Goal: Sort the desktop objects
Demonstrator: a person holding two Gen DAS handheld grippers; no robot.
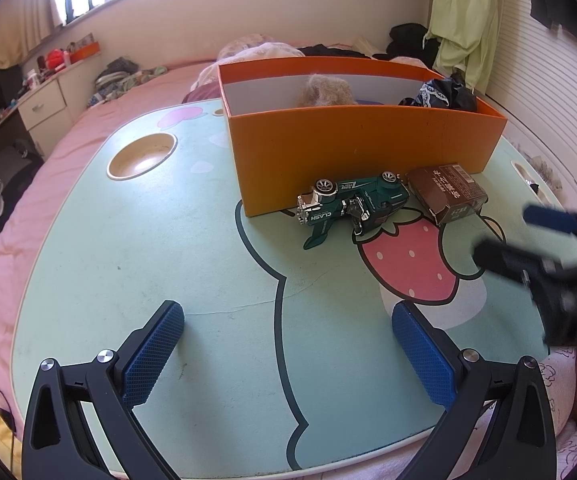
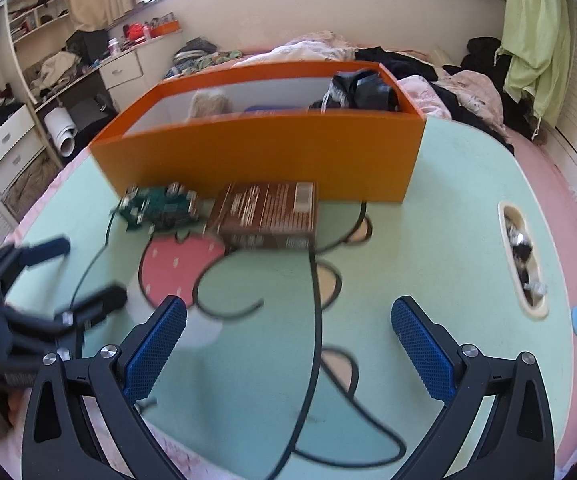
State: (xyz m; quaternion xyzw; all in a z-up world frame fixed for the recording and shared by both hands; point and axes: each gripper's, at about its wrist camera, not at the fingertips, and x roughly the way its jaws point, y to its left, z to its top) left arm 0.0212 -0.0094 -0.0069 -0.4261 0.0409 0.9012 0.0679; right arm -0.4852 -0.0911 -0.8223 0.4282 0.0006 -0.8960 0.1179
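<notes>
- The left claw hovers low over the mint-green cartoon-printed surface, jaws spread wide and holding nothing; the right claw is just as wide and empty
- The green die-cast toy car lies tipped on its side right against the front wall of the open orange cardboard box, wheels turned up toward that wall
- Its long axis runs along the box wall, chrome front end toward the left of the left wrist view; which end is truly the nose I cannot say for sure
- The brown printed carton lies flat just beside the car, its long axis also roughly along the wall, one short end nearly touching the car
- Inside the box a beige fuzzy bundle and a black crumpled cloth already sit
- Risk, as I judge it: car and carton are so close that a claw closing on one may nudge or catch the other
- A grip across the tipped car's uneven chrome parts could slip, and pushing forward would only jam it against the wall
</notes>
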